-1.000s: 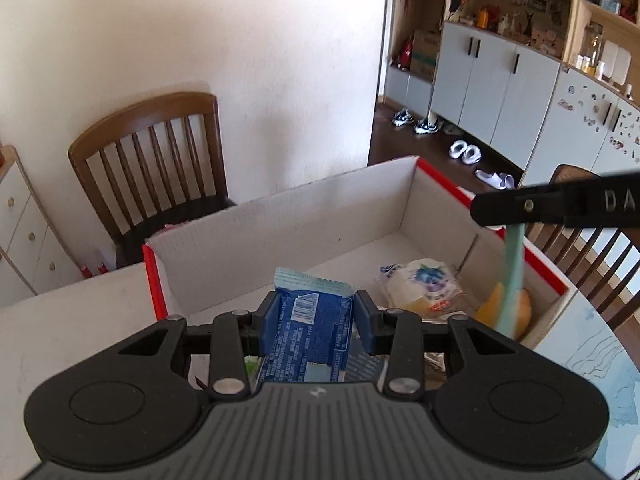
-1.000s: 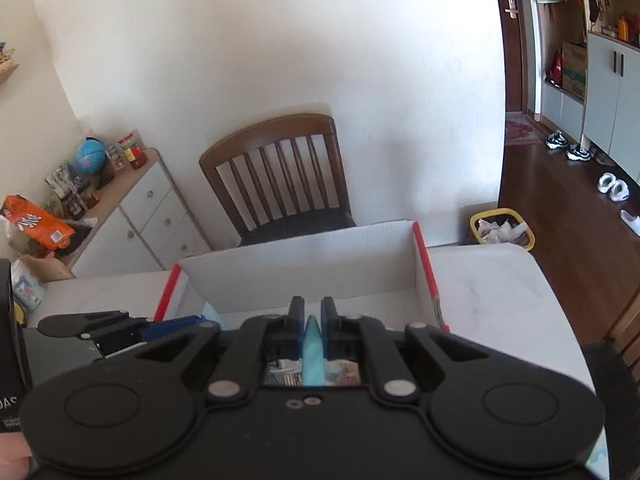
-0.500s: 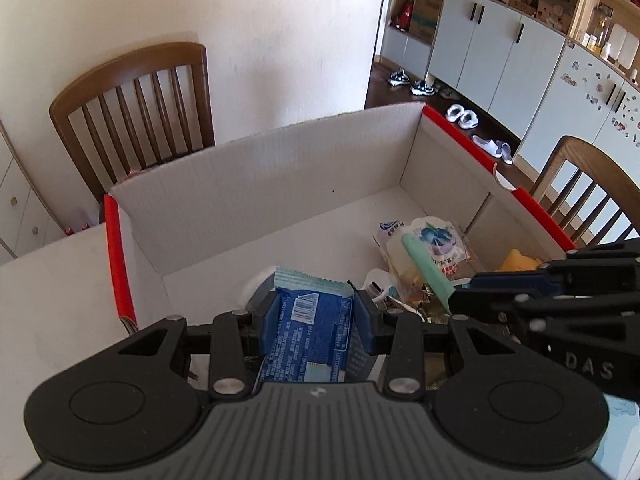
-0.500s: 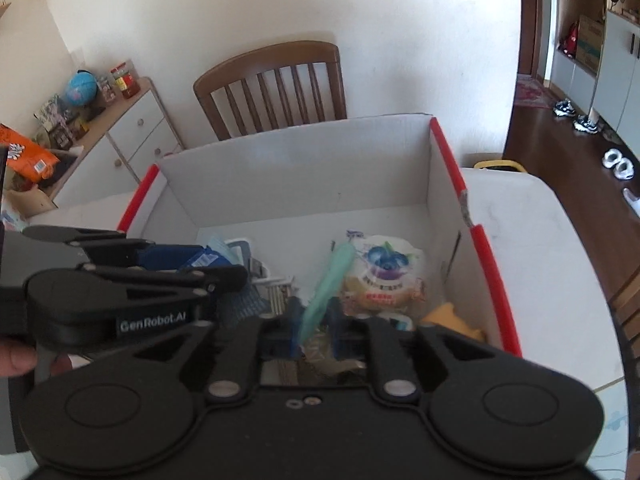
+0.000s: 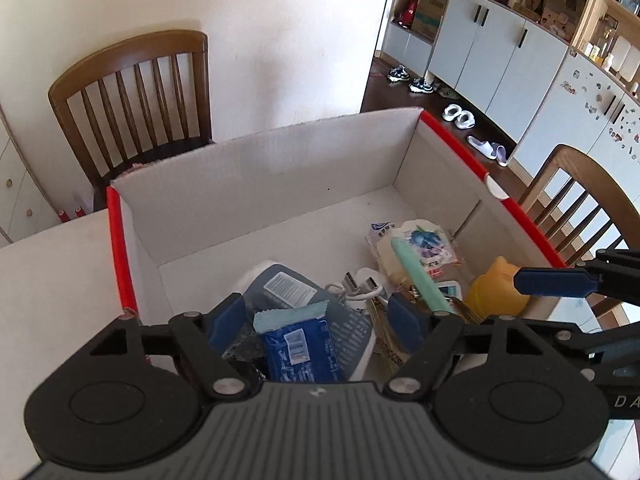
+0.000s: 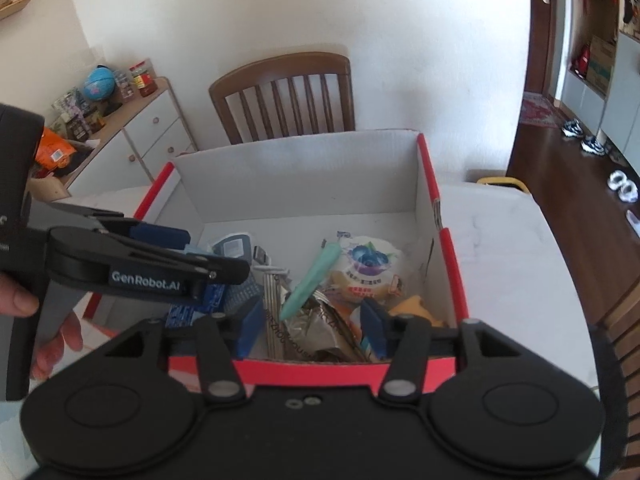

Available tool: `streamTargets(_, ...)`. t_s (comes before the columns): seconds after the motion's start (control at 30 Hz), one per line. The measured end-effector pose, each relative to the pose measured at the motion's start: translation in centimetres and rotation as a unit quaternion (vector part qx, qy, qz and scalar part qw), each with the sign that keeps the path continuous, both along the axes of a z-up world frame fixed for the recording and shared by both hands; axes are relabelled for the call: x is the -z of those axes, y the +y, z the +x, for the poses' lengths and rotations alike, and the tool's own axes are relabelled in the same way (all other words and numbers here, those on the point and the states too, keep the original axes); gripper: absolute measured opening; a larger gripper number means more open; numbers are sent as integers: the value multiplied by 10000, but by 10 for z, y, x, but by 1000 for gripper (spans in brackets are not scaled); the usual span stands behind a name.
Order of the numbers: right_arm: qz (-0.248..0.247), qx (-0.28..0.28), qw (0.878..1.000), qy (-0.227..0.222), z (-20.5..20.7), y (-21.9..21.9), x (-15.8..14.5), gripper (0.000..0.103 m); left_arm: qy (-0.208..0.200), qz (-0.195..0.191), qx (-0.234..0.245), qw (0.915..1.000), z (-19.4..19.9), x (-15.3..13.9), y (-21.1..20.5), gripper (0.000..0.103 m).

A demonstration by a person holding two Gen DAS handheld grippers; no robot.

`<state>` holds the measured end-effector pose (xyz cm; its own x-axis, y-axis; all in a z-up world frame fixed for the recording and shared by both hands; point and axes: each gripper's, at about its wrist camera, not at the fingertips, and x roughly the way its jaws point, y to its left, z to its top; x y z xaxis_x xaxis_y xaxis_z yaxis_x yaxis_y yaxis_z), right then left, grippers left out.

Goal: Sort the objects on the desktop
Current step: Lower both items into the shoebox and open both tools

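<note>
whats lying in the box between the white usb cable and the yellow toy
In the left wrist view, the mint green pen lies slantwise between the USB cable and the yellow toy, over crumpled wrappers.

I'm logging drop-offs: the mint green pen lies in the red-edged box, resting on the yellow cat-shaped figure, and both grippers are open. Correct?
Not quite. The mint green pen does lie in the red-edged box, but it rests across the blueberry snack pack and the foil wrappers, not on the yellow figure, which sits apart by the right wall; the left wrist view shows it. The left gripper and the right gripper, jaws just opened, are both open.
</note>
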<state>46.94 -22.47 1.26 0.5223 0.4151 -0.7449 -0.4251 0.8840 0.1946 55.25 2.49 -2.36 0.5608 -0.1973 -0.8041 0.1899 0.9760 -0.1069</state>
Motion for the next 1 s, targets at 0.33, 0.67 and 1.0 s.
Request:
streamTargets(0.33, -34, -204, 9995, -233, -13, -2, -18, 58, -281, 68, -31, 9996, -31, -28, -3, 83)
streamTargets(0.67, -52, -307, 9989, -349, -26, -6, -30, 66, -683, 424, -230, 9965, -68, -50, -6, 99)
streamTargets(1.0, 32, -416, 9971, -634, -49, -14, -39, 82, -884, 208, -332, 9953, -102, -67, -3, 103)
